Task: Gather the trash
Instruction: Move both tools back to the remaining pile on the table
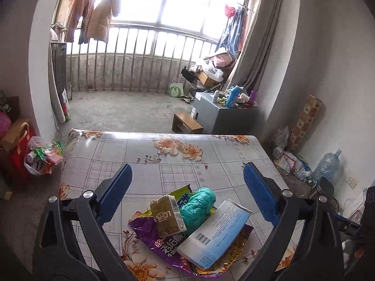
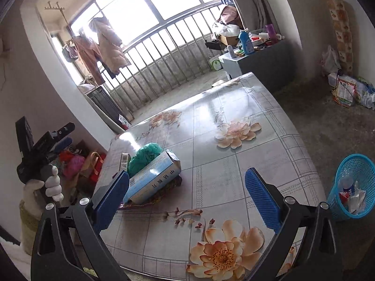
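A trash pile lies on the floral table (image 1: 164, 164) near its front edge. It holds a purple snack wrapper (image 1: 150, 236), a small brown carton (image 1: 167, 215), a crumpled teal plastic bag (image 1: 199, 207) and a blue-white box (image 1: 218, 231). My left gripper (image 1: 188, 171) hangs open just above and behind the pile, touching nothing. My right gripper (image 2: 187, 173) is open over the table, with the box (image 2: 152, 178) and teal bag (image 2: 144, 155) beside its left finger. A white-gloved hand (image 2: 50, 185) holds the left gripper (image 2: 69, 133) at the far left.
A blue mesh basket (image 2: 351, 187) with trash in it stands on the floor right of the table (image 2: 234, 164). A grey cabinet (image 1: 225, 114) crowded with bottles and a wooden stool (image 1: 186, 123) stand beyond the table. A bag of wrappers (image 1: 43, 158) sits on the floor at the left.
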The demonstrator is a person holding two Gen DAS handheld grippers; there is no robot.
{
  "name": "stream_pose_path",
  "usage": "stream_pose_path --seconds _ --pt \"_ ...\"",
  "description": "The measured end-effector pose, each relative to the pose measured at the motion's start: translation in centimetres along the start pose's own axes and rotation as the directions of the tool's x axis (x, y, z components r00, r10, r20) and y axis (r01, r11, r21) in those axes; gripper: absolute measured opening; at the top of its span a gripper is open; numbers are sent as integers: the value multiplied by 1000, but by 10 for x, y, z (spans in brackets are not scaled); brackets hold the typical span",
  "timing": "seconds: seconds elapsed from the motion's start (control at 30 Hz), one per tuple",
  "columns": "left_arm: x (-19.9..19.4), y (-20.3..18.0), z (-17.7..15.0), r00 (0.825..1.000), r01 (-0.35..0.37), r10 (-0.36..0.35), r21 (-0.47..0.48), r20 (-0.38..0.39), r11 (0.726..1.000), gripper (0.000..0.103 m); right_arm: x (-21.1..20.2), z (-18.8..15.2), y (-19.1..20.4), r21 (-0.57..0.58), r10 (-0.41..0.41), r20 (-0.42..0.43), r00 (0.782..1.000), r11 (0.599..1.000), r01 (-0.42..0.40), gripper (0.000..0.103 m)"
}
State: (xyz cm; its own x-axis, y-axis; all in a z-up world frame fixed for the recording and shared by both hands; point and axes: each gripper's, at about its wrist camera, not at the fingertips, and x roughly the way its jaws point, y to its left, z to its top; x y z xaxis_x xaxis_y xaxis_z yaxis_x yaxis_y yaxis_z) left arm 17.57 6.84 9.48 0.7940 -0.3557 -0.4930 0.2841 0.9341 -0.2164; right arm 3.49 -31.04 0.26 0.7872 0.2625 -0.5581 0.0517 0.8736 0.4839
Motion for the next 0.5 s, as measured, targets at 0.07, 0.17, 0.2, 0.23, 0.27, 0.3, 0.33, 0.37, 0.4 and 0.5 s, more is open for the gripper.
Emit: stream_pose_path --seconds 0.07,0.17,0.2,0.23,0.27,0.3,0.33,0.37,0.4,0.5 --pt "1 19 -8 1000 -6 6 -34 -16 999 92 11 -2 7 0 23 -42 999 1000 -23 95" --pt "11 40 -21 998 2 -7 -78 -54 997 91 27 -5 20 9 44 -100 994 999 -43 93" --pt "15 46 -27 998 12 -18 -91 -68 996 86 33 -6 22 16 52 -118 992 999 -50 92" --pt "21 51 -30 996 22 -30 -103 -83 994 81 39 -7 24 27 64 -136 989 998 -61 91" --pt "29 53 -35 994 29 -41 -115 -98 993 79 45 -8 24 43 81 -154 985 996 -76 91" --pt "37 58 -38 993 36 -50 -128 -110 991 75 52 -8 26 62 97 -172 980 994 -88 90" --pt "46 62 -41 991 39 -55 -139 -119 990 70 60 -9 27 82 111 -189 976 992 -96 89" --pt "55 66 -44 990 38 -57 -148 -127 988 69 68 -9 26 104 121 -206 971 989 -102 88" --pt "65 71 -47 989 26 -48 -156 -137 987 67 76 -9 24 126 129 -224 966 987 -103 87" --pt "97 90 -54 982 2 -39 -196 -186 981 56 101 -10 22 197 157 -269 950 975 -106 82"
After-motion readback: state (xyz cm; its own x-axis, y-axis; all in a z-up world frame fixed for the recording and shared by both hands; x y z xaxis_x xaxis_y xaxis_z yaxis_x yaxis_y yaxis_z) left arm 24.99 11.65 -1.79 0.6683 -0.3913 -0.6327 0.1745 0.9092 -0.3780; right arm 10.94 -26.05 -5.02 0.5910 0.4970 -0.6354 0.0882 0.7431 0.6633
